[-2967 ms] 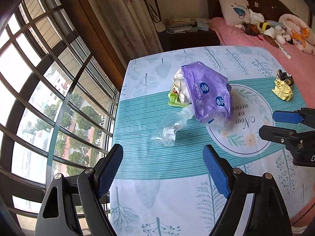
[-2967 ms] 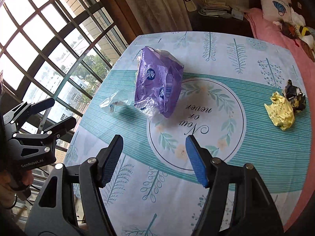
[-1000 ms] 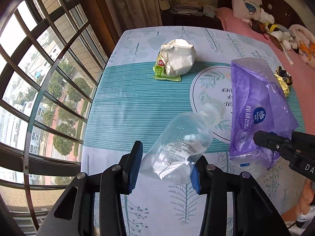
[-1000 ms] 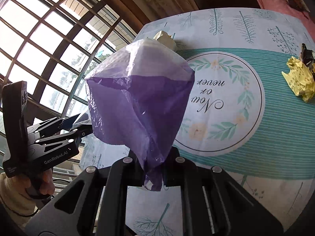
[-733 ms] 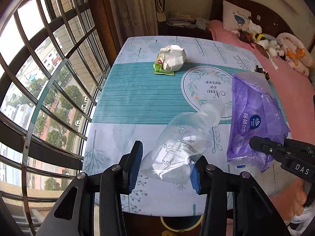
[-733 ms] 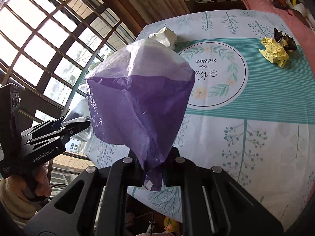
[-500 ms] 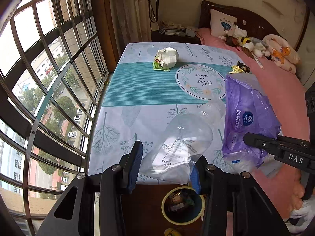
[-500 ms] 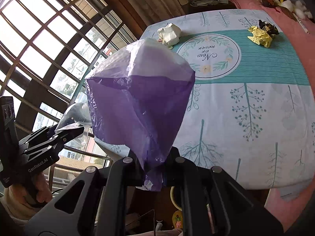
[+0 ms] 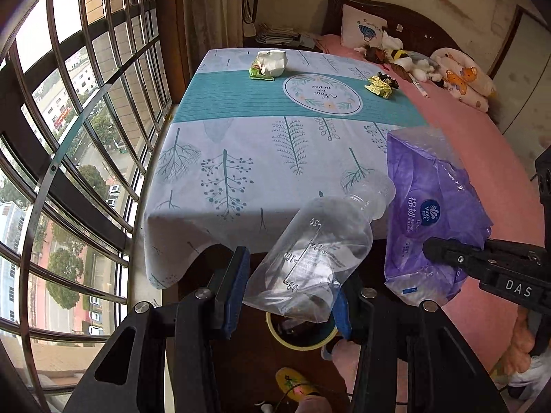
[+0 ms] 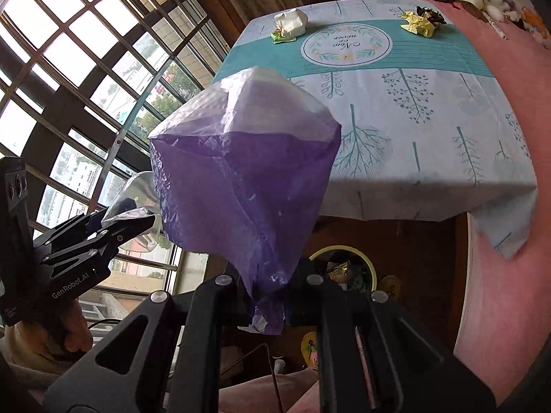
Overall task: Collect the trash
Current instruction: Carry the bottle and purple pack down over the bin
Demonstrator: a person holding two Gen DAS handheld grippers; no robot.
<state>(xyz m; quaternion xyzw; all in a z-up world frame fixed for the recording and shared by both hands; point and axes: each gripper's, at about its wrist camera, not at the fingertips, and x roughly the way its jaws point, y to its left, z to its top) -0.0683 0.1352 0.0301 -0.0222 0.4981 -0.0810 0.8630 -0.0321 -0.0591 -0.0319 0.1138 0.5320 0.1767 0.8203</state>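
The left gripper (image 9: 287,290) squeezes a clear, squashed plastic bottle (image 9: 316,251) above the round yellow bin (image 9: 299,339). Beside it, the right gripper (image 10: 267,296) pinches a crinkly purple plastic bag (image 10: 241,186).

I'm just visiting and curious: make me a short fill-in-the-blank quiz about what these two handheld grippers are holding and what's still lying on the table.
1. The left gripper is shut on a clear plastic ____.
2. The right gripper pinches a crumpled ____ plastic wrapper.
3. Below the table edge stands a round, yellow-rimmed ____ with trash inside.
4. A crumpled yellow wrapper lies on the ____.

Missing words: bottle; purple; bin; table
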